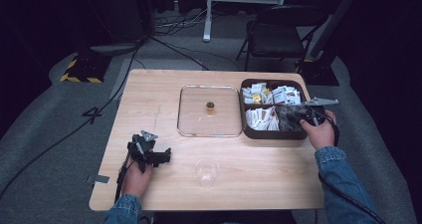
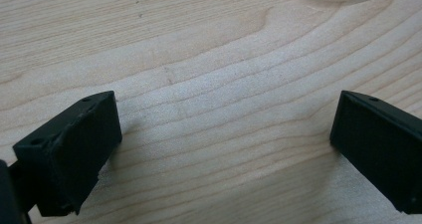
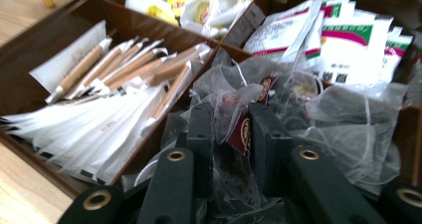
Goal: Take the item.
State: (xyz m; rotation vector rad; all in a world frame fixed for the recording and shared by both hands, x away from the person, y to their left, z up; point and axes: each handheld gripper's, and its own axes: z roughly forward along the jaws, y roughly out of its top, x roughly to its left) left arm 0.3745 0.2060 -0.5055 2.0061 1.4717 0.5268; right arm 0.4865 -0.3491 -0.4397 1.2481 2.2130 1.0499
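A person sits at the near edge of a wooden desk (image 1: 149,92), a gripper in each hand. The left gripper (image 1: 161,157) rests low over the desk's near left part, its jaws spread wide apart with only bare wood grain between them. The right gripper (image 1: 291,115) reaches into the near right compartment of a dark brown divided box (image 1: 271,133) at the desk's far right corner. In the right gripper view its jaws are drawn close together on a clear mesh tea bag (image 3: 234,109) with a dark red tag, though the blur makes the exact grip hard to judge. Paper stick sachets (image 3: 114,84) fill the compartment beside it. A square glass lid (image 1: 191,109) with a brass knob (image 1: 210,106) lies flat at the desk's middle, touching the box's left wall. A clear plastic cup (image 1: 207,172) stands near the near edge.
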